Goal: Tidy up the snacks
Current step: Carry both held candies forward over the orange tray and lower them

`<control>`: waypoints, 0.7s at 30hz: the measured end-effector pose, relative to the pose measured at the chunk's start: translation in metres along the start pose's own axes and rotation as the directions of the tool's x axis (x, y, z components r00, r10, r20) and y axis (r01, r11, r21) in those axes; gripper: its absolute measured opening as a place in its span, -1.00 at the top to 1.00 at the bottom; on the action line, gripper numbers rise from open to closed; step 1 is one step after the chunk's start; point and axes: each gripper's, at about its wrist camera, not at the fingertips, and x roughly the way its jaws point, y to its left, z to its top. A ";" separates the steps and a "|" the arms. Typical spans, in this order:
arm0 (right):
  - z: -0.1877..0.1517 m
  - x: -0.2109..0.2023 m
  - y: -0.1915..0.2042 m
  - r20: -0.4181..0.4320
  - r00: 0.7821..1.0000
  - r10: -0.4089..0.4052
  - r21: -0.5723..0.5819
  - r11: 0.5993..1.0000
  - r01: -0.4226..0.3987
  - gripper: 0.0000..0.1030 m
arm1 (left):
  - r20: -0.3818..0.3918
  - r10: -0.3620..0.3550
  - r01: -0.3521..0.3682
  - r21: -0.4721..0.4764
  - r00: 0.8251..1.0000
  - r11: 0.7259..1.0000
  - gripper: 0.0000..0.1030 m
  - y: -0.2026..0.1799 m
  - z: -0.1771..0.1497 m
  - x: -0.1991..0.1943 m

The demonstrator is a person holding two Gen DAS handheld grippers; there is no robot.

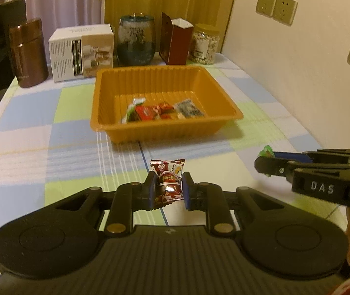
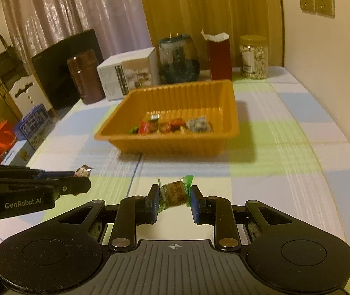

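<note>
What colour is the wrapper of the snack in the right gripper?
Green at its twisted ends, tan in the middle: the snack, seen best in the right wrist view.

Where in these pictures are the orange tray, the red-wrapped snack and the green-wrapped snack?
orange tray (image 1: pixel 167 132): left wrist view, near outer wall.
red-wrapped snack (image 1: pixel 168 184): left wrist view, middle of wrapper.
green-wrapped snack (image 2: pixel 175 193): right wrist view, middle of wrapper.

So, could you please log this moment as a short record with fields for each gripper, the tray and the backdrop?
left gripper: shut on red-brown candy, held above the table
right gripper: shut on green-wrapped candy
orange tray: ahead of both grippers on the checked tablecloth, several wrapped snacks inside
behind tray: brown canister, white box, glass jar, red carton, nut jar
</note>
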 end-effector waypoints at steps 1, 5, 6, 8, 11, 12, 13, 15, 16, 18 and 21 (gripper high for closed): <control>0.006 0.002 -0.001 0.003 1.000 0.000 0.000 1.000 0.000 0.49 | 0.006 0.001 -0.001 0.003 1.000 1.000 0.62 0.002 0.005 0.001; 0.034 0.012 -0.007 0.019 1.000 0.008 0.000 1.000 -0.008 0.49 | 0.023 -0.006 0.006 -0.002 1.000 1.000 0.62 0.009 0.029 0.011; 0.041 0.015 -0.009 0.023 1.000 0.010 0.001 1.000 -0.010 0.49 | 0.027 -0.005 0.005 -0.001 1.000 1.000 0.62 0.011 0.036 0.014; 0.055 0.022 -0.012 0.030 0.999 0.012 0.003 1.000 -0.012 0.49 | 0.034 -0.009 0.009 -0.004 0.999 1.000 0.62 0.016 0.049 0.021; 0.076 0.036 -0.018 0.033 0.999 0.013 0.005 1.000 -0.013 0.49 | 0.045 -0.004 0.004 0.000 0.999 1.000 0.62 0.023 0.070 0.034; 0.083 0.041 -0.020 0.033 0.999 0.011 0.003 1.000 -0.011 0.49 | 0.050 -0.003 0.003 -0.001 0.999 1.000 0.62 0.026 0.076 0.039; 0.088 0.047 -0.022 0.032 0.999 0.009 0.000 1.000 -0.009 0.49 | 0.052 -0.003 0.003 -0.004 0.999 1.000 0.62 0.029 0.082 0.043; 0.098 0.057 -0.024 0.029 1.000 0.004 -0.009 1.000 -0.004 0.49 | 0.052 0.002 -0.002 -0.010 0.999 1.000 0.62 0.035 0.091 0.053; 0.103 0.064 -0.025 0.027 1.000 0.000 -0.011 1.000 0.000 0.49 | 0.050 0.007 -0.006 -0.007 0.999 1.000 0.62 0.037 0.096 0.059; 0.109 0.073 -0.027 0.025 1.000 0.001 -0.005 1.000 -0.001 0.49 | 0.046 0.016 -0.016 -0.006 0.999 1.000 0.62 0.042 0.103 0.070; 0.117 0.088 -0.032 0.015 1.000 0.003 0.014 1.000 -0.004 0.49 | 0.033 0.022 -0.021 -0.012 0.999 1.000 0.62 0.047 0.110 0.085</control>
